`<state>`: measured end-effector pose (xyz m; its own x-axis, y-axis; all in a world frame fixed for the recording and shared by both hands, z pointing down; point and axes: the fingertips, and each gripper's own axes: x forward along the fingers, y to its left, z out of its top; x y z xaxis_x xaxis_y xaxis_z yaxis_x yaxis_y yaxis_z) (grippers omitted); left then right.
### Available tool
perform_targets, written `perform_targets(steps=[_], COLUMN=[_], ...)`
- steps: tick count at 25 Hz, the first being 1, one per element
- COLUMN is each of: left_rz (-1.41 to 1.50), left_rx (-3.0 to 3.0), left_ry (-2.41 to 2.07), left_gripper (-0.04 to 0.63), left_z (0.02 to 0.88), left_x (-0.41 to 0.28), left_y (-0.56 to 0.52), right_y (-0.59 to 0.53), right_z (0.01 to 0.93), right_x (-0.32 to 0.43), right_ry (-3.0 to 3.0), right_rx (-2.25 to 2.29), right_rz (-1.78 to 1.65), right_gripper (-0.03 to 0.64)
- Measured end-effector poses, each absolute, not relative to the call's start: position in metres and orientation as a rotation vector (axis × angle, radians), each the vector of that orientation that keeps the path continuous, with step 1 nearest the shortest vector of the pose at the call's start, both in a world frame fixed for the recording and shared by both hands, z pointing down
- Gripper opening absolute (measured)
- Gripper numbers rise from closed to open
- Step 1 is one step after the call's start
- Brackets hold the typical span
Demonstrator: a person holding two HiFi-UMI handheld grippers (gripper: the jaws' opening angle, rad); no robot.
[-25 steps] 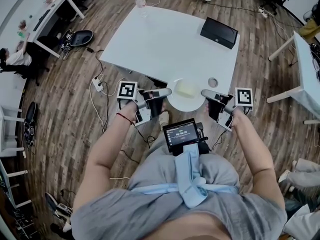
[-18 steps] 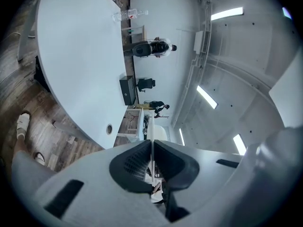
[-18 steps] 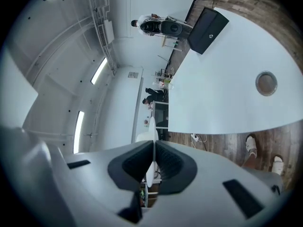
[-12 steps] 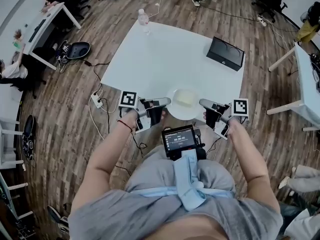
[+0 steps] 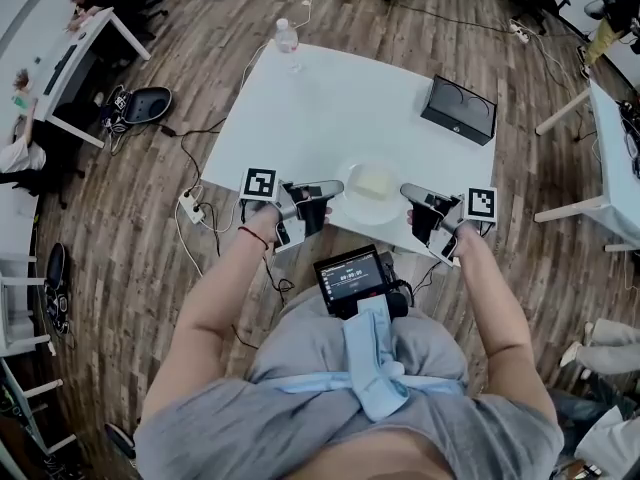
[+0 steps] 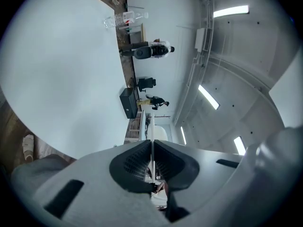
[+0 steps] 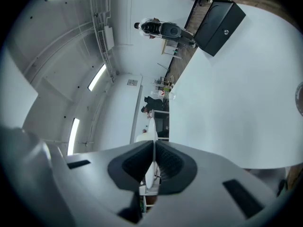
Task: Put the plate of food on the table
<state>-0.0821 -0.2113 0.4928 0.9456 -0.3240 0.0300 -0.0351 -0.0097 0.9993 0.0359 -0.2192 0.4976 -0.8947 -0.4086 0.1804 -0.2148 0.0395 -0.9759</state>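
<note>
The left hand-held gripper (image 5: 333,187) is clamped on the 9 o'clock rim of the plate of food (image 5: 354,208) and the right hand-held gripper (image 5: 408,190) on its 3 o'clock rim. Both are equally near. The plate hangs between them over the near edge of the white surface (image 5: 330,108), touching or not I cannot tell, with bare room toward 12 o'clock. No writing is legible.

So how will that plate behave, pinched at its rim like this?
Probably stiff: the plate looks level between the left gripper and right gripper, no sag. The thin, smooth rim could slip, as each gripper bites only the edge. The pale food looks loose on top, so a tilt may slide it.
</note>
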Motion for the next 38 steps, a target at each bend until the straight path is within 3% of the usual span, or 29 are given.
perform_targets(steps=[20,38], left_rz=[-0.2,-0.108], left_rx=[1.543,1.552], left_ry=[-0.337,-0.435], left_gripper=[0.029,0.028], left_z=[0.522,0.607], left_x=[-0.076,-0.073], left_y=[-0.282,-0.318], right_y=[-0.293,-0.321], right_z=[0.524,0.612], right_x=[0.042,0.046], right_ry=[2.165,2.176], right_rx=[-0.663,-0.769], right_rz=[-2.013,-2.045], right_gripper=[0.037,0.037])
